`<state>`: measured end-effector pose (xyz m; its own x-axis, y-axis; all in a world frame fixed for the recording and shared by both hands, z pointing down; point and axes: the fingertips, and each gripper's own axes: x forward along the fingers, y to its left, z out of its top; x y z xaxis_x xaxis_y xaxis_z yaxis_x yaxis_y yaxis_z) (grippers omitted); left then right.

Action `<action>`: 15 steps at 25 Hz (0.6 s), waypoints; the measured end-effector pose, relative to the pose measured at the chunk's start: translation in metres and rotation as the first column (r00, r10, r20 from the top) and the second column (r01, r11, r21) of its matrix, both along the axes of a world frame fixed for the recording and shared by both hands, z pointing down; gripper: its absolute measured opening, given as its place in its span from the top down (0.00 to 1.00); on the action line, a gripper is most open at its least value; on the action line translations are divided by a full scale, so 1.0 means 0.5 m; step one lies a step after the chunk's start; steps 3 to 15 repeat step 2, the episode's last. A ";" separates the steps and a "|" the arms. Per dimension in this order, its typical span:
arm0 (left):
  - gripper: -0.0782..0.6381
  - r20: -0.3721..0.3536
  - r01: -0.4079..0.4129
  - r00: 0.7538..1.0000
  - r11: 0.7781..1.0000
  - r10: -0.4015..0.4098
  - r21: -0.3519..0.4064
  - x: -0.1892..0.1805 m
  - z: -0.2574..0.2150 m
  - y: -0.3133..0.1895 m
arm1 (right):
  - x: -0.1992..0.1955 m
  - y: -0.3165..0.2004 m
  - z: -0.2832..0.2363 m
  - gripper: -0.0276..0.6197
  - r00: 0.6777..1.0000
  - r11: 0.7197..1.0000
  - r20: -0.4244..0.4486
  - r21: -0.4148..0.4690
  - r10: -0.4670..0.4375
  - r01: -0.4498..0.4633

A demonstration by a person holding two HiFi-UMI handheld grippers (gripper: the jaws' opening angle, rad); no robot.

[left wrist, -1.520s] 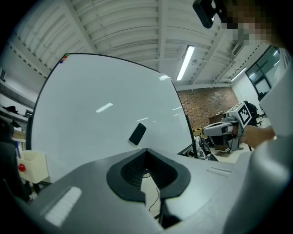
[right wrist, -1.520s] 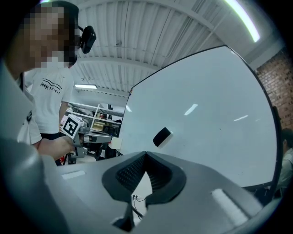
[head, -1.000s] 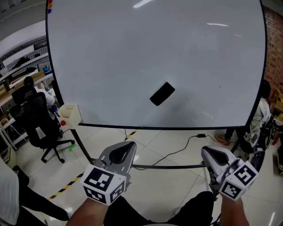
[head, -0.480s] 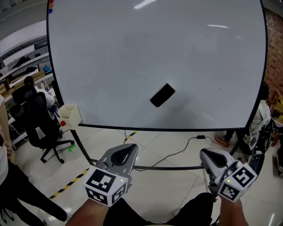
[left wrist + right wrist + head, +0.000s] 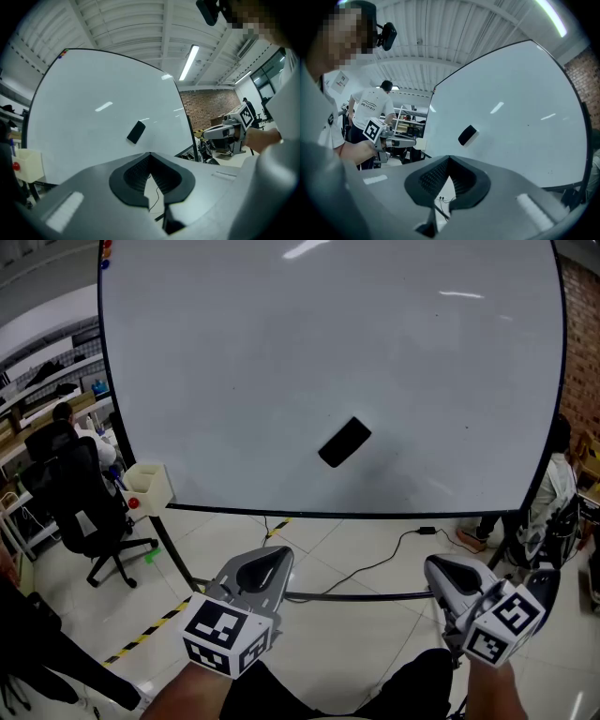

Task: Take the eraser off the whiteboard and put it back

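A black eraser (image 5: 344, 442) sticks tilted on the big whiteboard (image 5: 281, 352), low and near its middle. It also shows in the left gripper view as the eraser (image 5: 136, 131) and in the right gripper view as the eraser (image 5: 467, 135). My left gripper (image 5: 275, 553) is held level well short of the board, below and left of the eraser, jaws shut with nothing in them. My right gripper (image 5: 439, 570) is likewise back from the board, below and right of the eraser, jaws shut and empty.
A cream box (image 5: 148, 486) hangs at the board's lower left corner. An office chair (image 5: 80, 507) and desks stand at the left. A cable (image 5: 375, 559) runs over the tiled floor under the board. Yellow-black tape (image 5: 141, 634) marks the floor. Another person (image 5: 370, 110) stands behind.
A person's dark leg crossed the lower left of the head view. Both grippers and the eraser kept their places.
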<state>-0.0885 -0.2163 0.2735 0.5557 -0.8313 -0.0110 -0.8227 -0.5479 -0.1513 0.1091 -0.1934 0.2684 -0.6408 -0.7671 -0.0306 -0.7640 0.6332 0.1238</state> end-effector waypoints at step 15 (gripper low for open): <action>0.87 0.005 0.004 1.000 1.000 -0.003 -0.002 0.001 0.006 -0.004 | 0.001 -0.001 0.002 0.95 1.000 1.000 0.000 -0.003 0.001 -0.001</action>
